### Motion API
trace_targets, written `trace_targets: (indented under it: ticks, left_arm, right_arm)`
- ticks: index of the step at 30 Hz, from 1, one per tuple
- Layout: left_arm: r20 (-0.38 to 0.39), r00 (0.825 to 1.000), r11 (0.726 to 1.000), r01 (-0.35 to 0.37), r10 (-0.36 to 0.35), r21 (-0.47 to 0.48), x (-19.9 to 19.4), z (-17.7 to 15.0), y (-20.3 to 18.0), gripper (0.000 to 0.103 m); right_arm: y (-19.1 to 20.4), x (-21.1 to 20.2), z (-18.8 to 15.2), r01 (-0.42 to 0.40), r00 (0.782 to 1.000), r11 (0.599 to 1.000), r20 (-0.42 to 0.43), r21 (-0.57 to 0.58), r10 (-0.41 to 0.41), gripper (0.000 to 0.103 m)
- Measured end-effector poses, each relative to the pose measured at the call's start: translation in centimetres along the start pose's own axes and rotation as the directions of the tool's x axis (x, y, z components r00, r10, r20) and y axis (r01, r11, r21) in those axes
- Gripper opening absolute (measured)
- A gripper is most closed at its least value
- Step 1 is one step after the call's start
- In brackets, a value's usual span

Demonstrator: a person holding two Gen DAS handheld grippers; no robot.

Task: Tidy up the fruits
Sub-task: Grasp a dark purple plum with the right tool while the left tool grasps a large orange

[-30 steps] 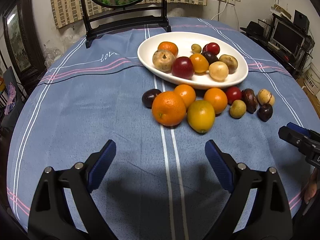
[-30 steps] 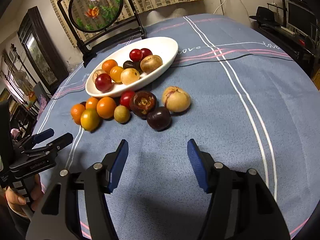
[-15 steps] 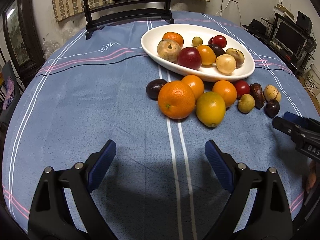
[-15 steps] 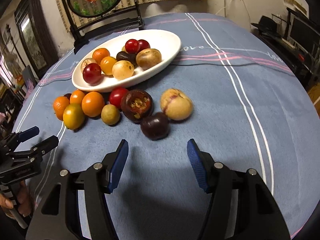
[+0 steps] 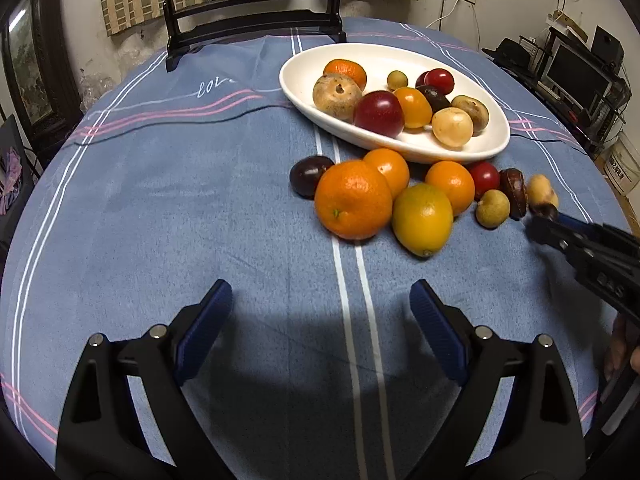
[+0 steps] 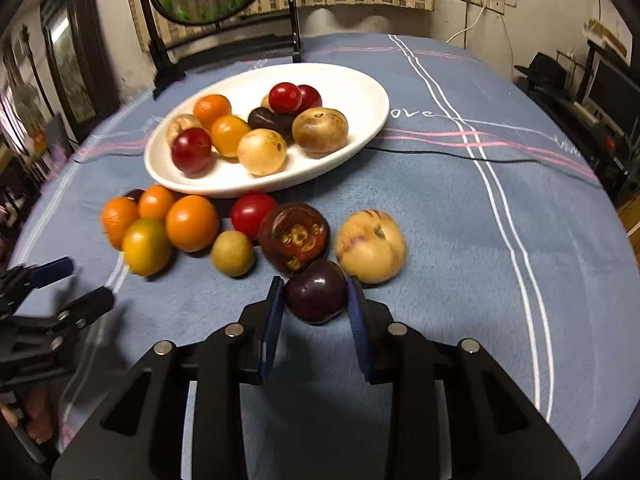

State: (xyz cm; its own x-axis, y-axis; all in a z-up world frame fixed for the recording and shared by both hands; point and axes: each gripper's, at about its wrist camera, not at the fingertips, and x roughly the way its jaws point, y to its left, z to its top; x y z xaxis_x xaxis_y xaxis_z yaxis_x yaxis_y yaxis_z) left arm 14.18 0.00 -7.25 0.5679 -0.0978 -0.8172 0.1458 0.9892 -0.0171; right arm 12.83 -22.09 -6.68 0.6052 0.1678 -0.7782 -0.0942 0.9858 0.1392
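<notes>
While the left gripper [image 5: 320, 316] is held wide apart, a dark plum [image 6: 316, 291] has just been clamped by the right gripper [image 6: 316, 300]; mixed fruits are held in the far white dish [image 6: 360, 92].

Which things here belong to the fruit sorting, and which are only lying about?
Job: dark plum in the right claw, which just closed on it; loose fruits; white dish; left claw, open.
Not job: screen stand; monitor.

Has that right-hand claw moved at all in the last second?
Yes. The right gripper has come forward toward the white dish, and its jaws have just closed around the dark plum, which earlier lay ahead of its open fingers.
</notes>
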Motion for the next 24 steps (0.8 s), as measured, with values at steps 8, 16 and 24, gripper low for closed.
trace_targets:
  ticks: [8, 16, 24]
  left_arm:
    - [-0.020, 0.998, 0.997, -0.055, 0.056, 0.046, 1.6, 2.4, -0.2, 0.092]
    - [-0.021, 0.999, 0.998, -0.049, 0.050, 0.037, 3.0, 3.5, -0.5, 0.083]
    - [-0.021, 1.000, 0.997, 0.015, -0.014, 0.075, 2.8, 3.2, -1.5, 0.041]
  right_arm:
    - [-1.4, -1.6, -1.2, -0.078, 0.997, 0.995, -0.004, 0.061, 0.078, 0.032]
    - [-1.4, -2.1, -1.3, -0.112, 0.994, 0.992, 0.006, 0.063, 0.112, 0.032]
    - [-1.4, -1.9, -1.6, -0.131, 0.991, 0.989, -0.004, 0.063, 0.131, 0.032]
